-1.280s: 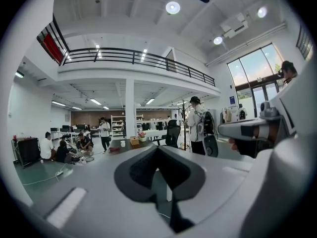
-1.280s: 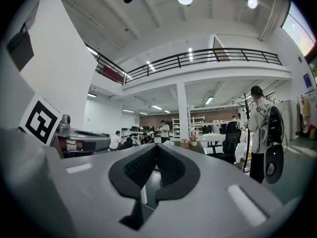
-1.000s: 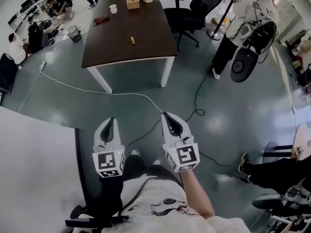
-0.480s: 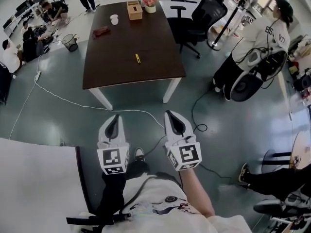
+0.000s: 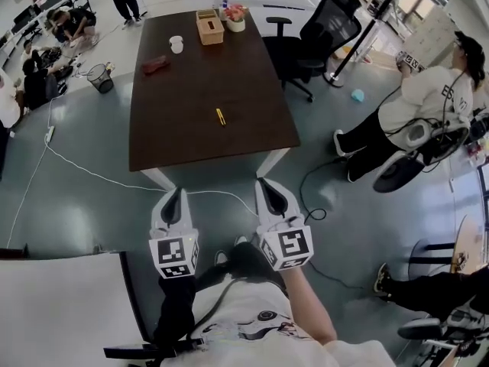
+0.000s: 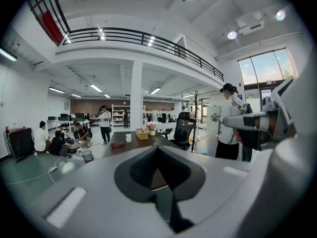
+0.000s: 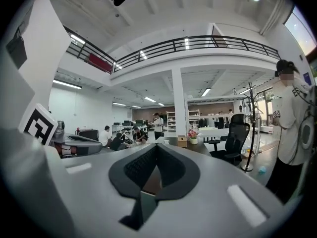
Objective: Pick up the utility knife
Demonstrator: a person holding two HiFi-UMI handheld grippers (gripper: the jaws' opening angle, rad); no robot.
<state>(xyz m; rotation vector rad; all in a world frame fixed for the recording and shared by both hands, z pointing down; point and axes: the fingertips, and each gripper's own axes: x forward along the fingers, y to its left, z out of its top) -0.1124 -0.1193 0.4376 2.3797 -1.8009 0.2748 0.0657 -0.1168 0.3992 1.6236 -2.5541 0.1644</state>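
The utility knife [image 5: 220,116] is a small yellow thing lying on the dark brown table [image 5: 176,140], near its middle. My left gripper [image 5: 176,195] and right gripper [image 5: 265,183] are held side by side close to my body, over the floor just short of the table's near edge. Both are shut and hold nothing. In the left gripper view the left gripper [image 6: 158,148] has its jaws together, and in the right gripper view the right gripper [image 7: 157,147] does too. The knife is hidden behind the jaws in both gripper views.
On the table's far end stand a white cup [image 5: 176,44], a wooden tissue box [image 5: 209,27], a flower pot [image 5: 235,18] and a reddish thing [image 5: 156,65]. A black office chair [image 5: 325,29] is to its right. A person [image 5: 428,102] stands further right. A white tabletop [image 5: 61,304] is at lower left. Cables cross the floor.
The table and knife have come nearer and lower in the head view as I move towards them. Both grippers stay shut and side by side.
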